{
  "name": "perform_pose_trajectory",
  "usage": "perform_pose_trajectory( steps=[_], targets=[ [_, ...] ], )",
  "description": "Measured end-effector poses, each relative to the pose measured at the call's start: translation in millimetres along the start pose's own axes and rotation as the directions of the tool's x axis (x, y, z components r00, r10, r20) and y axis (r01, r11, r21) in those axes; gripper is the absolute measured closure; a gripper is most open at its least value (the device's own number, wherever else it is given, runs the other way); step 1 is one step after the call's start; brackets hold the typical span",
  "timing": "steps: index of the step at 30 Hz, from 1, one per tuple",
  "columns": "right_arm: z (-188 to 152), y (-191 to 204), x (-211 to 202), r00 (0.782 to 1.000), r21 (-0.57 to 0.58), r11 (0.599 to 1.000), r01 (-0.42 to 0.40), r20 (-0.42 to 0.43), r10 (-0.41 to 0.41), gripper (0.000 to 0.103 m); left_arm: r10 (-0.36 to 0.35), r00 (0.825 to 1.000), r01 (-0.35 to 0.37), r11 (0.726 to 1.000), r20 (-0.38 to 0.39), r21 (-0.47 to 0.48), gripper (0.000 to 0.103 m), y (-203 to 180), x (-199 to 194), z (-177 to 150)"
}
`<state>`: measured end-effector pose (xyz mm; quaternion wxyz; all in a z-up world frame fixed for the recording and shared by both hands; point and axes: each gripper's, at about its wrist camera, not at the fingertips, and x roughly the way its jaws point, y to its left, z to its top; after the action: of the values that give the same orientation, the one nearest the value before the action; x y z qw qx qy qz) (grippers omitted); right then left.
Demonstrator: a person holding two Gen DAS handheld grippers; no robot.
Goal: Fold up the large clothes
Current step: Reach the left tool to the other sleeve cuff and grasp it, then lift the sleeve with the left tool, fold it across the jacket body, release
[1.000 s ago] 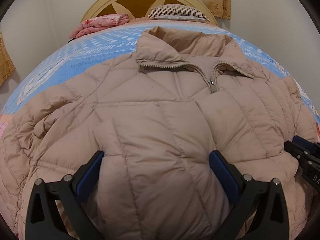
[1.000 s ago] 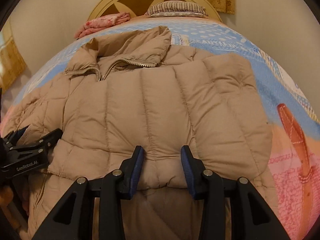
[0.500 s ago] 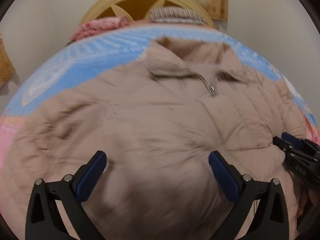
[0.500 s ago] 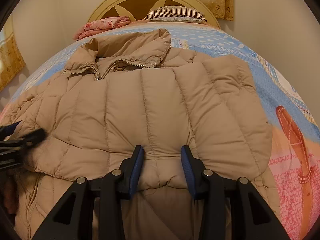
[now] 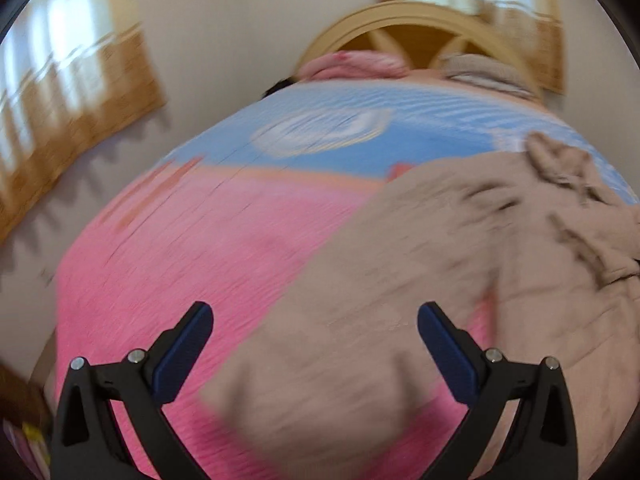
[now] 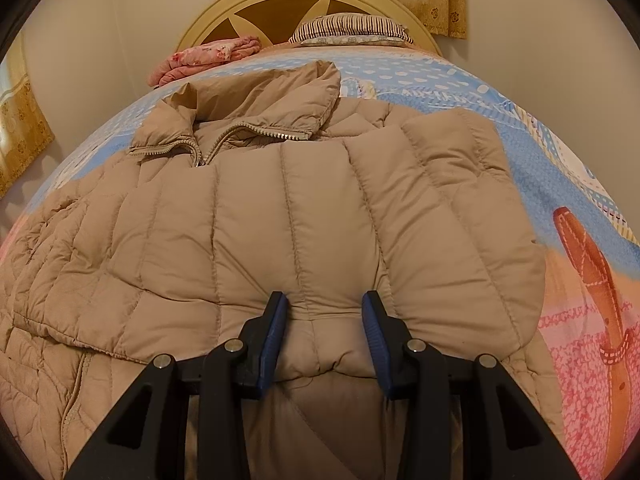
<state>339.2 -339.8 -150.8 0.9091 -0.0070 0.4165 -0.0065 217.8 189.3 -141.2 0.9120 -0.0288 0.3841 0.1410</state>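
A beige quilted puffer jacket [image 6: 256, 240] lies on the bed, collar toward the headboard, with its right side folded over the front. My right gripper [image 6: 324, 300] is shut on a bunched fold of the jacket at its near edge. In the blurred left wrist view the jacket [image 5: 460, 248] fills the right and lower part, a sleeve end reaching between the fingers. My left gripper [image 5: 316, 312] is wide open and empty above that sleeve end and the pink bedspread.
The bedspread is blue [image 6: 440, 76] toward the headboard and pink [image 5: 192, 240] near me. A folded pink blanket [image 6: 204, 56] and a striped pillow [image 6: 352, 28] lie by the wooden headboard [image 6: 280, 4]. Curtains [image 5: 72, 112] hang at the left wall.
My left gripper has swung left, away from the middle of the jacket, and now looks over the pink bedspread. The right gripper has kept its hold and barely moved.
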Motion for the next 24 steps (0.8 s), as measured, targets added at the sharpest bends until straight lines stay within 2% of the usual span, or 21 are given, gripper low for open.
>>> perform_pose_trajectory(
  steps=[4, 9, 12, 15, 17, 19, 20, 24],
  targets=[
    [-0.3, 0.5, -1.0, 1.0, -0.001, 1.0, 0.001, 0.003, -0.001, 0.062, 0.031, 0.998, -0.036, 0.996, -0.057, -0.079, 0.0, 43.0, 8.4, -29.2],
    [-0.8, 2.5, -2.4, 1.0, -0.007, 1.0, 0.013, 0.008, -0.013, 0.062, -0.06, 0.992, 0.039, 0.982, -0.109, -0.183, 0.0, 45.7, 21.4, -48.5],
    [-1.4, 3.0, -3.3, 1.0, -0.008, 1.0, 0.018, 0.01, -0.018, 0.061, -0.115, 0.986, 0.089, 0.975, -0.119, -0.205, 0.006, 29.8, 28.6, -48.6],
    [-1.9, 2.3, -4.3, 1.0, -0.009, 1.0, 0.02, 0.012, -0.02, 0.061, -0.145, 0.981, 0.116, 0.972, -0.131, -0.204, 0.021, 16.1, 33.7, -47.0],
    [-2.1, 2.1, -4.5, 1.0, -0.007, 1.0, 0.019, 0.013, -0.019, 0.061, -0.123, 0.984, 0.098, 0.977, -0.128, -0.191, 0.037, 16.7, 35.5, -47.3],
    [-2.2, 2.0, -4.6, 1.0, -0.006, 1.0, 0.019, 0.014, -0.019, 0.061, -0.088, 0.991, 0.072, 0.985, -0.1, -0.154, 0.086, 14.1, 32.7, -44.9],
    [-2.2, 1.9, -4.6, 1.0, -0.006, 1.0, 0.018, 0.014, -0.018, 0.061, -0.093, 0.991, 0.08, 0.987, -0.091, -0.139, 0.091, 14.0, 31.2, -41.2],
    [-1.9, 1.1, -4.7, 1.0, -0.004, 1.0, 0.014, 0.014, -0.014, 0.061, -0.059, 0.998, 0.058, 0.993, -0.011, -0.106, 0.094, 22.6, 16.3, -17.5]
  ],
)
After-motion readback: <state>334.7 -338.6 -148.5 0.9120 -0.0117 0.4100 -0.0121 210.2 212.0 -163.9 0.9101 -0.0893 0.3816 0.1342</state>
